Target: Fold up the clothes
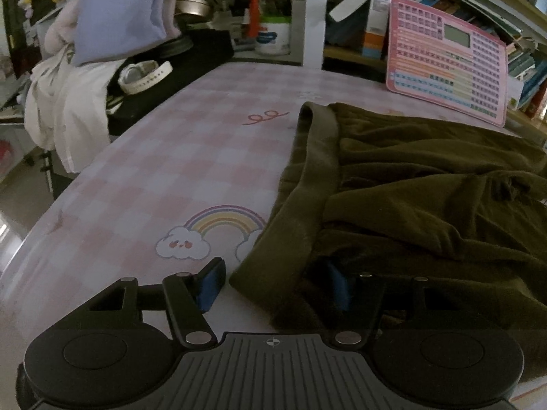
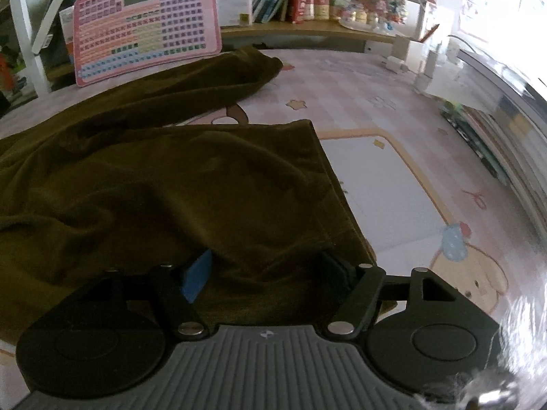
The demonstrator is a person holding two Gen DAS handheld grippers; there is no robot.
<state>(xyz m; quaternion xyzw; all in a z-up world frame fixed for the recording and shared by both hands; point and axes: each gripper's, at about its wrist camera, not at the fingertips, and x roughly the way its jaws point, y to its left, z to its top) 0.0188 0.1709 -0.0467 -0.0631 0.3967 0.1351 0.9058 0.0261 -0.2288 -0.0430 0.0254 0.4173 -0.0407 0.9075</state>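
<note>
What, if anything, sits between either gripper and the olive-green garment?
Nothing visible. The left gripper straddles the olive-green fleece garment at its waistband corner, and the right gripper sits over its hem, jaws open.

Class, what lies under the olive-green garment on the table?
Under the olive-green garment lies the pink checked table cover, visible around its edges. Whatever is beneath the cloth's middle is covered.

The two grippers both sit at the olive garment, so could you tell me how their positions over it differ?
The left gripper straddles the waistband corner of the olive garment, one finger over the checkered table cover. The right gripper has both fingers over cloth at a leg hem. Both are open, gripping nothing.
</note>
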